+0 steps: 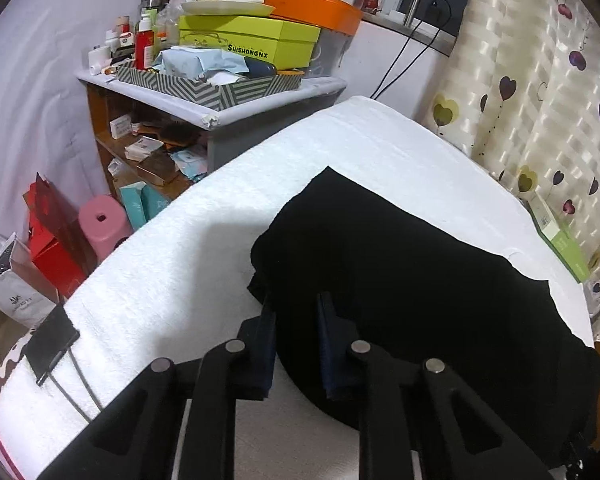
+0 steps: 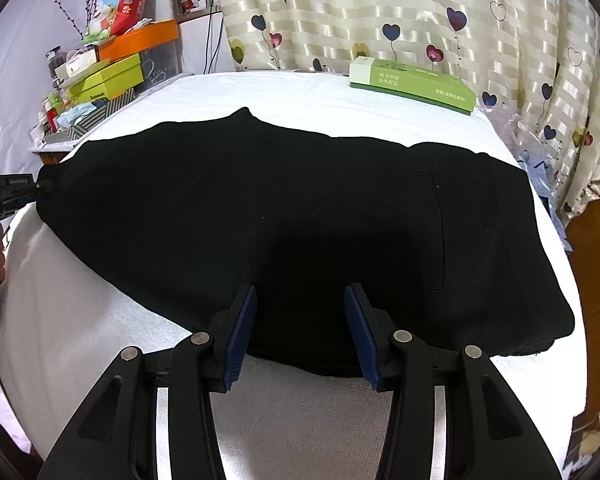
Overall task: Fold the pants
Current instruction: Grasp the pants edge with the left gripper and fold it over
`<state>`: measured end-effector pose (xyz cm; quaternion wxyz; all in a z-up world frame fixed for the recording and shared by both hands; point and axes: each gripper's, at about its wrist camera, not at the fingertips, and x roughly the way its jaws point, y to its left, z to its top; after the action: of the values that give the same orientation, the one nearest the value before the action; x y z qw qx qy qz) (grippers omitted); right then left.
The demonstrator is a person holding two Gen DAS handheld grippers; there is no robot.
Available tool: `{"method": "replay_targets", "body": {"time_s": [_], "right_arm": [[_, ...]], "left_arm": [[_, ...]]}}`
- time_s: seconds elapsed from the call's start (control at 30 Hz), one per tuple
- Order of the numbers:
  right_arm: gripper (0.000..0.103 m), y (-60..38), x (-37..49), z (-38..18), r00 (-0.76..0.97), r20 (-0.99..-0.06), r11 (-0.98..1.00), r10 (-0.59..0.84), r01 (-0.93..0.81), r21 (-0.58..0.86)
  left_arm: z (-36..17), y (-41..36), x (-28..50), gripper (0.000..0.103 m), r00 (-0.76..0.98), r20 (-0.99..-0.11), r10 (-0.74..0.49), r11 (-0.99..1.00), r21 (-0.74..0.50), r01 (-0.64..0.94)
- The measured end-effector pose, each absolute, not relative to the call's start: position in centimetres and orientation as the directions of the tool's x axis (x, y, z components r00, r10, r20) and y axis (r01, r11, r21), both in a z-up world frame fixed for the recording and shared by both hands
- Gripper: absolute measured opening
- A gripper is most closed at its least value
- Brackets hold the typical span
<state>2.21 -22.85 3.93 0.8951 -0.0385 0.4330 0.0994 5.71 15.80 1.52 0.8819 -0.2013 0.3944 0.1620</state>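
Right hand-held gripper (image 2: 300, 328) is hovering with its blue pads spread apart over the near hem of the black pants (image 2: 284, 216), pinching nothing. The pants are lying across the middle of the right wrist view, on a white towel (image 2: 300, 408) that is covering the surface under them, with a green box (image 2: 412, 84) sitting beyond them near the upper right of the frame. Left hand-held gripper (image 1: 296, 340) is sitting at the lower centre of its own frame, pads set apart over the garment's bunched end; whether dark cloth is lying between them is hard to say against the black fabric. The pants are looking soft, limp and light, likely to sag and slide on themselves rather than hold shape, so pinching should work best through a doubled edge or seam. A seam line is running down at the right of the frame, and the waist or hem corners are offering the firmest hold for carrying one end over.
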Motion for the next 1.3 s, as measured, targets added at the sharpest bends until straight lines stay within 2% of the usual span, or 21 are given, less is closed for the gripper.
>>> {"method": "replay_targets", "body": {"time_s": [0.17, 0.37, 0.73, 0.9, 1.03, 1.13, 1.3], "right_arm": [[0.048, -22.9, 2.2, 3.9, 0.604, -0.783, 0.977, 0.150, -0.214, 0.021], [0.049, -23.1, 2.3, 3.9, 0.602, -0.782, 0.976, 0.163, -0.217, 0.037], [0.049, -23.4, 2.3, 4.1, 0.604, -0.776, 0.975, 0.184, -0.210, 0.068], [0.049, -24.0, 2.2, 4.2, 0.605, -0.769, 0.975, 0.206, -0.191, 0.112], [0.049, -24.3, 2.3, 4.3, 0.603, -0.768, 0.974, 0.217, -0.186, 0.129], [0.049, -24.2, 2.3, 4.3, 0.600, -0.771, 0.974, 0.213, -0.190, 0.121], [0.049, -23.9, 2.2, 4.9, 0.600, -0.760, 0.967, 0.248, -0.204, 0.154]], "left_arm": [[2.1, 15.6, 5.7, 0.016, 0.650, -0.754, 0.097, 0.875, -0.246, -0.416], [4.5, 14.7, 5.5, 0.015, 0.710, -0.705, 0.010, 0.896, -0.309, -0.319], [8.6, 7.9, 6.8, 0.015, 0.757, -0.613, -0.227, 0.927, -0.374, -0.025], [9.0, 3.2, 7.6, 0.006, 0.727, -0.596, -0.342, 0.918, -0.377, 0.122], [7.5, -1.7, 8.0, 0.005, 0.662, -0.615, -0.429, 0.898, -0.369, 0.240], [6.2, -3.2, 7.9, 0.005, 0.632, -0.642, -0.435, 0.898, -0.356, 0.256], [6.9, -0.1, 6.5, 0.006, 0.681, -0.606, -0.411, 0.905, -0.363, 0.223]]}}
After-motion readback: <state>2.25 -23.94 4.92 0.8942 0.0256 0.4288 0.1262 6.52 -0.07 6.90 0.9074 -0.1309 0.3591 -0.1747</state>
